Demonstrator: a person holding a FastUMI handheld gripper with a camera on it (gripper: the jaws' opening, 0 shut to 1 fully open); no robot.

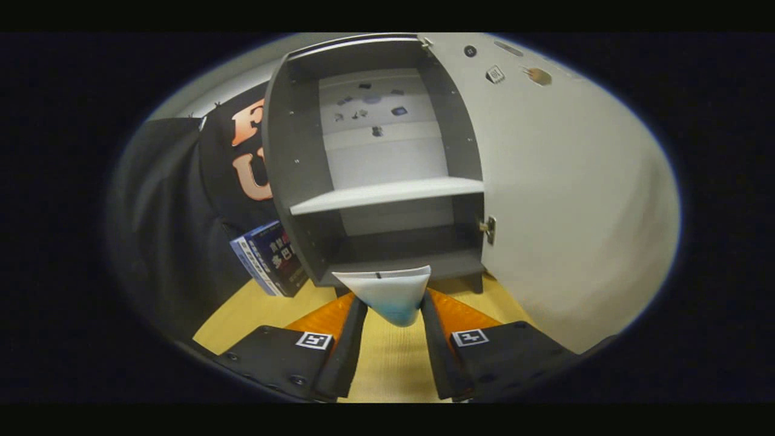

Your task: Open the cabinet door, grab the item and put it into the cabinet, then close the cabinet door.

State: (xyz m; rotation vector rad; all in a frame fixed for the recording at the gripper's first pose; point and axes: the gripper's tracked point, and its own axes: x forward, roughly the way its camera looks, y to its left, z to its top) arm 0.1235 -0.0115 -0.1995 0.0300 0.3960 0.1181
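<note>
the white cabinet door (563,200) is standing swung open, filling the right of the frame. the grey cabinet (375,163) is sitting at centre, its lower compartment opening directly beyond the item. a boxed package (272,257) is leaning at lower left, clear of the path. the gripper (392,315), narrowly open, is pinching the pale pouch-like item (387,293), whose wide edge is lying crosswise, just short of the cabinet's bottom ledge.

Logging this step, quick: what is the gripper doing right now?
Gripper: closed on the white and blue item, held between its fingers just ahead of the open cabinet.
</note>
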